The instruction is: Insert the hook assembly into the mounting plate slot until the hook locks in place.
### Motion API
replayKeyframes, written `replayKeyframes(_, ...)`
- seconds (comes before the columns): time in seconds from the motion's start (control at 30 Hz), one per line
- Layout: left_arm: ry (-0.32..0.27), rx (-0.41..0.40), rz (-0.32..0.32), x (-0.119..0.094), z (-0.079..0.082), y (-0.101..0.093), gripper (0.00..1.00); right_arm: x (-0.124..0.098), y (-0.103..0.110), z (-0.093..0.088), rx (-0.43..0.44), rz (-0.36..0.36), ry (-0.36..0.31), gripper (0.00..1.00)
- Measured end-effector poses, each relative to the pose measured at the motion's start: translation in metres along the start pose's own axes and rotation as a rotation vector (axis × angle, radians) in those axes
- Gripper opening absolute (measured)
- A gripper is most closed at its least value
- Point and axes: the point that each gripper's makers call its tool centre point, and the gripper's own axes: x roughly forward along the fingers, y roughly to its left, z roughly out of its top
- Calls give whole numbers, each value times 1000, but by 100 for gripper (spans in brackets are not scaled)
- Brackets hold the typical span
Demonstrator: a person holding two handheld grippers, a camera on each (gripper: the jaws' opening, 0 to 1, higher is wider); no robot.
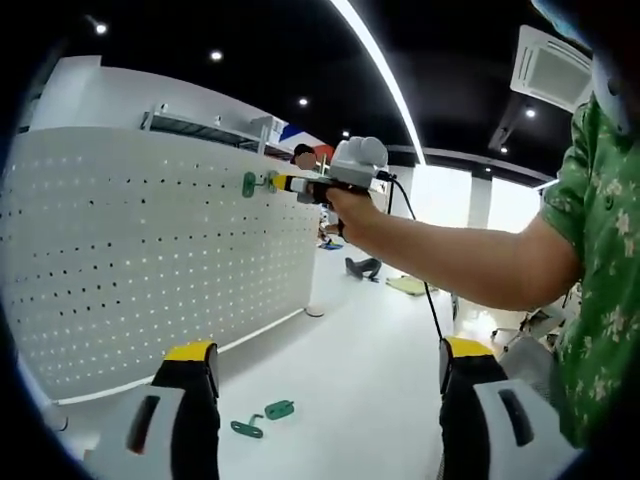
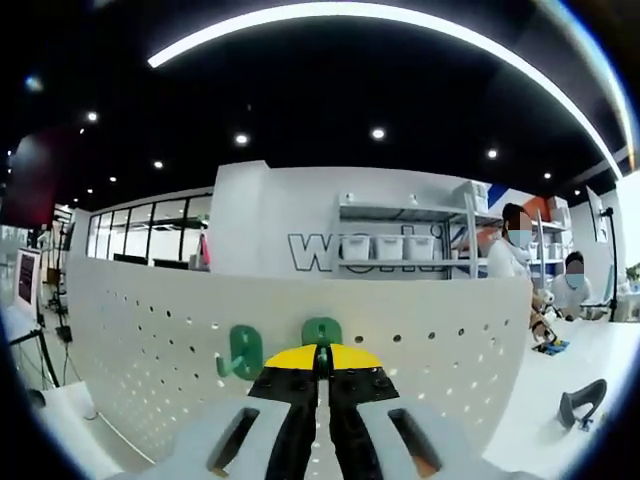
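A white pegboard (image 1: 150, 260) stands upright on the white table. In the left gripper view a person's arm holds my right gripper (image 1: 284, 183) at the board's upper edge, its yellow tips against a green hook (image 1: 250, 184) on the board. In the right gripper view my right gripper (image 2: 321, 358) is shut on a green hook piece (image 2: 322, 330) at the pegboard (image 2: 150, 350). A second green hook (image 2: 243, 352) hangs on the board just to its left. My left gripper (image 1: 330, 365) is open and holds nothing. Two more green hook pieces (image 1: 262, 418) lie on the table between its jaws.
The person's arm (image 1: 450, 250) and green shirt (image 1: 600, 250) cross the right of the left gripper view. A shelf with white bins (image 2: 400, 245) stands behind the board. People sit at the far right (image 2: 520, 255). A dark object (image 2: 583, 405) lies on the table.
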Motion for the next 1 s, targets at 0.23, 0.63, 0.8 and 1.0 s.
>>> replayKeyframes(0.23, 3, -1, 1, 0, -1, 1, 93, 0, 1, -2, 3, 2, 0, 1)
replayKeyframes(0.63, 6, -4, 6, -2, -2, 3, 92, 1, 2, -5, 7, 2, 0, 1)
replayKeyframes(0.8, 8, -4, 6, -3, -3, 4, 91, 2, 2, -6, 3, 2, 0, 1)
replayKeyframes(1.0, 7, -7, 8, -4, -3, 5, 91, 2, 3, -7, -19, 5, 1, 1)
